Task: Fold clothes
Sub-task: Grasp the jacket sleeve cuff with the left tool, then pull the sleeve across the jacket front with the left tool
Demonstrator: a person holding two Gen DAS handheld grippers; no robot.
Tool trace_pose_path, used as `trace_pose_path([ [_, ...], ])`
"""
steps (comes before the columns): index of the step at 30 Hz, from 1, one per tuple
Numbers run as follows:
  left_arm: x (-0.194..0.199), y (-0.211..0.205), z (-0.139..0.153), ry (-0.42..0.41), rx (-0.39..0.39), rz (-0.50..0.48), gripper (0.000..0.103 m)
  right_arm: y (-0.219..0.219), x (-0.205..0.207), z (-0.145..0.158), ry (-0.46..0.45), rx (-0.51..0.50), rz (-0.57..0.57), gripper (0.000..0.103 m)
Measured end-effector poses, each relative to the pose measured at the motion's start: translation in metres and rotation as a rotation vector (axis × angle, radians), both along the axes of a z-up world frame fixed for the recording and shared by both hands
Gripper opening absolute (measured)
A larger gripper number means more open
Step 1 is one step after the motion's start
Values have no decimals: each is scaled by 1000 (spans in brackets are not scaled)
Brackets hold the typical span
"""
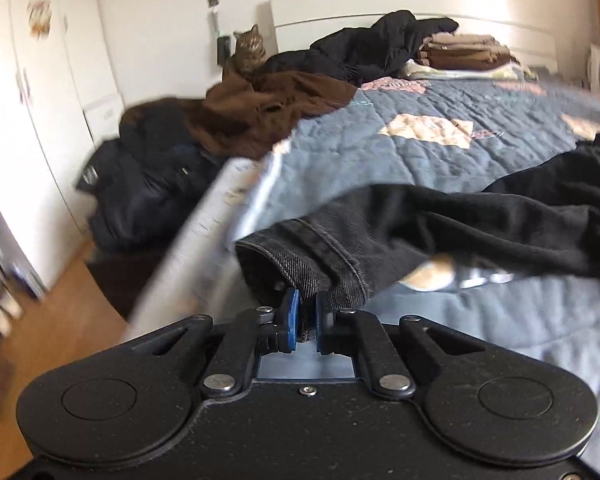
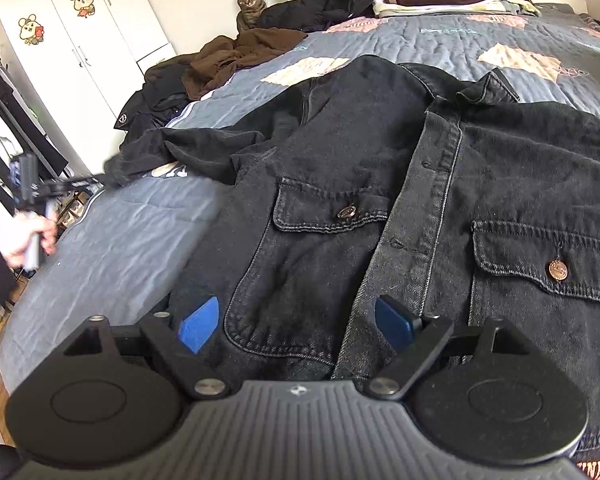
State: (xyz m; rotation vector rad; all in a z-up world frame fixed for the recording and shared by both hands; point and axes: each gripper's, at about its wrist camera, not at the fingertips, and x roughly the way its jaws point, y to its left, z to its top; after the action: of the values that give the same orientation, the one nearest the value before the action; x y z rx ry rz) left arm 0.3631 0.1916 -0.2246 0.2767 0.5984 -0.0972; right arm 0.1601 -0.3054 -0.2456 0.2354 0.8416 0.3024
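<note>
The jacket runs off the right wrist view's right edge. Left of the jacket, the left gripper is blurred, and the cuff hides its fingertips.

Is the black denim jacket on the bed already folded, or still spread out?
Still spread out. The denim jacket lies front up on the quilt, both chest pockets showing; the left gripper pinches its sleeve cuff.

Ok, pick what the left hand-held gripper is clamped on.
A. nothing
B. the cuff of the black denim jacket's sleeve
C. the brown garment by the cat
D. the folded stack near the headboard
B: the left hand-held gripper has its blue pads pinched on the sleeve cuff of the black denim jacket.
</note>
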Motion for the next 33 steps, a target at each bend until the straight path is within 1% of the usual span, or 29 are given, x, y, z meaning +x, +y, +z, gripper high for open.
trace_pose_path([
  [3,2,20,20,-32,106,38,8,0,1,-1,2,-2,0,85],
  [6,9,40,27,-42,237,122,9,0,2,-2,6,1,2,85],
  [7,14,46,24,-32,275,175,9,1,2,-2,8,1,3,85],
  [8,19,49,20,-30,332,246,9,2,2,-3,9,-1,5,85],
  [9,22,53,16,-10,355,292,11,2,2,-4,9,-3,8,85],
  [10,22,57,14,25,326,300,14,3,2,-4,9,-6,12,85],
  [11,20,60,13,53,284,295,21,5,1,-3,9,-8,16,85],
  [12,13,59,13,58,221,270,28,5,1,-3,6,-9,21,85],
  [13,4,53,14,46,159,244,30,6,0,-2,1,-7,24,85],
  [14,-5,47,15,34,96,218,35,6,0,0,-3,-4,26,85],
  [15,-13,38,16,28,30,184,48,6,-1,0,-5,-1,26,85],
  [16,-20,22,16,29,-41,139,57,5,-1,1,-6,2,25,85],
  [17,-27,6,15,30,-113,93,70,5,-1,2,-6,5,22,85],
  [18,-34,-12,15,30,-176,45,73,5,-1,2,-5,6,20,85],
  [20,-48,-55,12,39,-281,-51,73,4,-2,3,-4,9,15,85],
  [22,-58,-105,6,78,-387,-155,73,4,-2,5,-7,13,14,85],
  [23,-63,-132,3,105,-426,-211,73,4,-3,7,-10,16,15,85],
  [25,-71,-182,-2,153,-454,-312,73,3,-4,10,-17,14,17,85],
  [26,-75,-205,-5,174,-449,-353,72,1,-5,11,-19,16,16,85],
  [27,-79,-223,-8,193,-424,-381,69,-2,-5,11,-18,19,10,85],
  [29,-86,-256,-15,233,-372,-426,66,-8,-5,13,-17,24,-1,85],
  [31,-95,-271,-21,273,-320,-441,66,-17,-6,16,-21,27,-18,85],
  [33,-107,-278,-35,303,-227,-458,67,-27,-8,21,-30,36,-37,85],
])
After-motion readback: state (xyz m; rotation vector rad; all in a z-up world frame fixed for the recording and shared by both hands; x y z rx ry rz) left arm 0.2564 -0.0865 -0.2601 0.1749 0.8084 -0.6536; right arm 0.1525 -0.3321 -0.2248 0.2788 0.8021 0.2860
